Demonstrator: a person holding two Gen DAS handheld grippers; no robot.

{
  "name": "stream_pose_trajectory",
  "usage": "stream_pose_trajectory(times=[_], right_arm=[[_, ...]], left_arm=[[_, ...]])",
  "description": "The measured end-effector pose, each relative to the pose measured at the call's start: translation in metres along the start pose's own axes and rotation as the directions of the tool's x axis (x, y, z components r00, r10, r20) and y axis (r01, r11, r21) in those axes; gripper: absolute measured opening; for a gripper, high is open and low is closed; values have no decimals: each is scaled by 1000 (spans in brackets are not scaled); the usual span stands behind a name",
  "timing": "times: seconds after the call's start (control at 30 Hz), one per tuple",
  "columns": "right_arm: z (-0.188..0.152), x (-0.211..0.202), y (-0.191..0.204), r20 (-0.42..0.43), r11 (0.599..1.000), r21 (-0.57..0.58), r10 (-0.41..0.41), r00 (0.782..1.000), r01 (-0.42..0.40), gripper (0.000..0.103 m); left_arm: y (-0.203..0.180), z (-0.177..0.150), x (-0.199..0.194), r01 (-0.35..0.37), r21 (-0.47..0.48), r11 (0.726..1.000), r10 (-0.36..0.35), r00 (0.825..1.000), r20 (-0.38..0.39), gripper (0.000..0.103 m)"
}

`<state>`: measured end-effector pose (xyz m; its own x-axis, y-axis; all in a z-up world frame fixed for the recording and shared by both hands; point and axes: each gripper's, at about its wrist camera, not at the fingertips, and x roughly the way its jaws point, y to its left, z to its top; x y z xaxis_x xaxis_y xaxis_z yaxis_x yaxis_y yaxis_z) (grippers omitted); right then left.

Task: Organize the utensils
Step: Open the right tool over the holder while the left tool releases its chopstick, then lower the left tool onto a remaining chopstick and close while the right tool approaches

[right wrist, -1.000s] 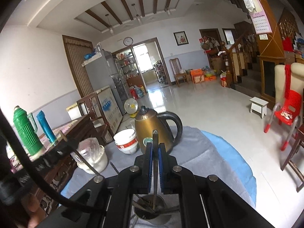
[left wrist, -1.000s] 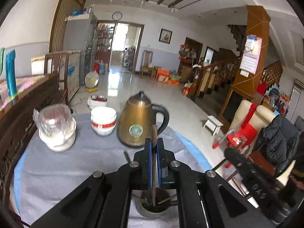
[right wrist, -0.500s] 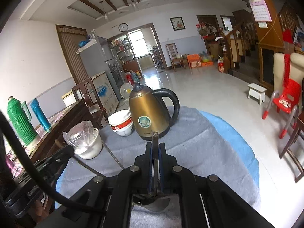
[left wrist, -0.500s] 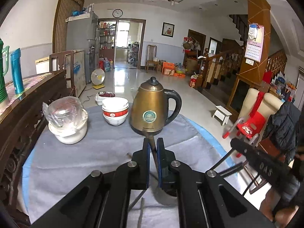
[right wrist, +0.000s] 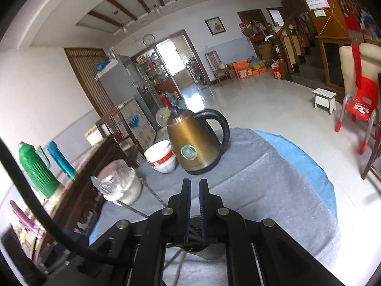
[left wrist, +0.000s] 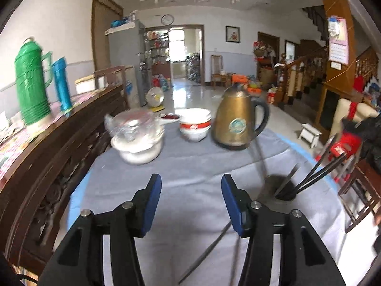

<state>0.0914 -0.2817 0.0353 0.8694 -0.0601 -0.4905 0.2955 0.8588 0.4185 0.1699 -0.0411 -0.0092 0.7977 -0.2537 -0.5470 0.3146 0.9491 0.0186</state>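
My left gripper (left wrist: 191,181) is wide open and empty above the grey cloth (left wrist: 190,164). To its right stands a metal utensil holder (left wrist: 283,190) with several dark chopsticks (left wrist: 319,175) leaning out of it. Two loose chopsticks (left wrist: 209,250) lie on the cloth under the right finger. My right gripper (right wrist: 194,183) stands with its jaws a narrow gap apart and nothing shows between them. The holder (right wrist: 202,250) sits just below it, mostly hidden by the fingers. A thin chopstick (right wrist: 135,208) sticks out to its left.
A brass kettle (left wrist: 235,121), stacked white bowls (left wrist: 195,124) and a plastic-covered white pot (left wrist: 138,140) stand at the back of the round table. A dark wooden sideboard (left wrist: 47,143) with a green flask (left wrist: 31,83) runs along the left. Chairs (right wrist: 359,100) stand right.
My left gripper opened, let go of the chopstick and swung left away from the holder. My right gripper's jaws parted slightly and the chopstick no longer shows between them.
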Motion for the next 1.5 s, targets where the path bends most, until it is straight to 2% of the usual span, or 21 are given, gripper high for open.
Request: stream_pose_trajectory(times=[0.03, 0.1, 0.13, 0.17, 0.27, 0.4, 0.53, 0.6, 0.73, 0.83, 0.93, 1.2, 1.5], right_arm=[[0, -4, 1, 15, 1000, -3, 5, 1000, -5, 17], [-2, -20, 3, 65, 1000, -10, 23, 998, -23, 39], [-3, -30, 3, 99, 999, -7, 38, 994, -37, 61], [-4, -40, 3, 135, 999, -7, 44, 990, -44, 64], [-9, -63, 7, 186, 998, -37, 57, 981, -51, 62], [-28, -94, 13, 246, 981, -96, 188, 951, -169, 62], [-55, -98, 22, 235, 966, -153, 241, 942, -209, 62], [-75, -91, 25, 197, 960, -178, 251, 948, -217, 62], [-113, -61, 14, 88, 964, -141, 238, 967, -225, 62], [-141, -34, 2, 9, 975, -135, 178, 984, -175, 62], [-167, -15, -9, -40, 982, -141, 122, 992, -126, 62], [-193, 22, -22, -153, 986, -129, 83, 985, -103, 62], [-218, 44, -24, -254, 990, -126, 35, 967, -68, 62]], left_arm=[[6, -5, 2, -7, -3, 1000, 7, 1000, -13, 56], [20, -17, 8, -39, -9, 999, 39, 998, -45, 57], [28, -25, 12, -61, -15, 998, 60, 996, -67, 57], [34, -31, 15, -72, -20, 997, 70, 994, -83, 57], [55, -51, 22, -102, -52, 993, 94, 986, -139, 57], [75, -72, 27, -135, -86, 987, 118, 976, -185, 57], [79, -91, 32, -147, -87, 985, 126, 969, -212, 57], [79, -99, 32, -141, -77, 987, 121, 967, -223, 57], [70, -114, 37, -100, -64, 993, 81, 964, -252, 58], [57, -119, 42, -88, -25, 996, 78, 961, -266, 57], [44, -122, 43, -94, 15, 996, 94, 961, -261, 58], [28, -123, 45, -98, 57, 994, 109, 962, -252, 59], [32, -128, 55, -109, 51, 993, 119, 953, -278, 59]])
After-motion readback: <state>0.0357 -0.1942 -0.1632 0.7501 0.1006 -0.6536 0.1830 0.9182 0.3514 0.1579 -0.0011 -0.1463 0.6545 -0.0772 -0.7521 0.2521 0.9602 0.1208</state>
